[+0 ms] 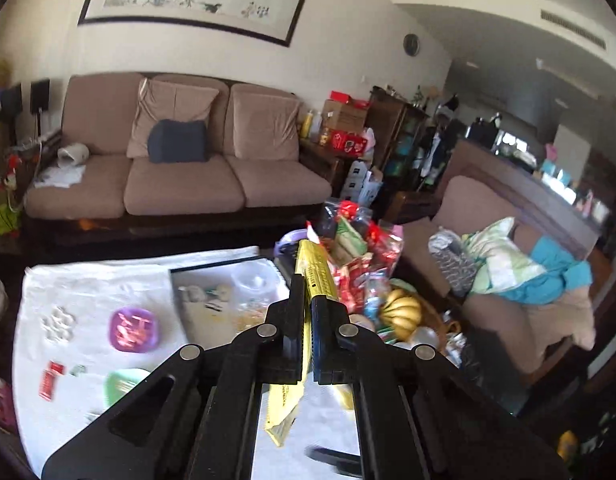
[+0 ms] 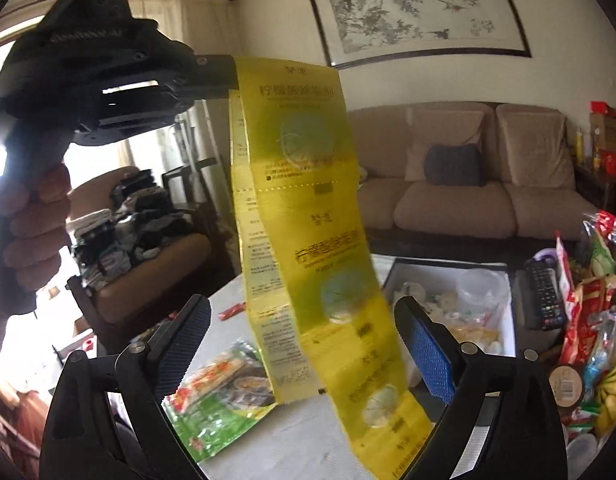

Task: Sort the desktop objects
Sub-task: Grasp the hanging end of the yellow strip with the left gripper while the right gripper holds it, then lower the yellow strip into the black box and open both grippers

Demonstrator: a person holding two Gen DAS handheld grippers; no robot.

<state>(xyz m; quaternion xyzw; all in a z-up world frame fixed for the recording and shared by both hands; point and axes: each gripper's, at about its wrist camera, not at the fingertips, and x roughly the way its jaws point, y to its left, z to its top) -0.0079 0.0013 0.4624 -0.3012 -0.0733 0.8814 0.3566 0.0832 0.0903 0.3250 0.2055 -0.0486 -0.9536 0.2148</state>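
Above the table, left hand-held gripper (image 1: 306, 316) clamps yellow sachet strip (image 2: 303, 216).

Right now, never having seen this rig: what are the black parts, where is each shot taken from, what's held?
No robot here: a person holds a handheld two-finger gripper in each hand, and a fisheye camera on each looks forward along its fingers.

The left wrist view shows the left gripper shut on a strip of yellow sachets. The right wrist view shows the same strip hanging from the left gripper, with the person's hand on its handle. The right gripper is open, its blue-padded fingers either side of the strip without pressing it.

Below is a table under a white cloth, with a purple dish, a red packet, a green food packet and a box of oddments.
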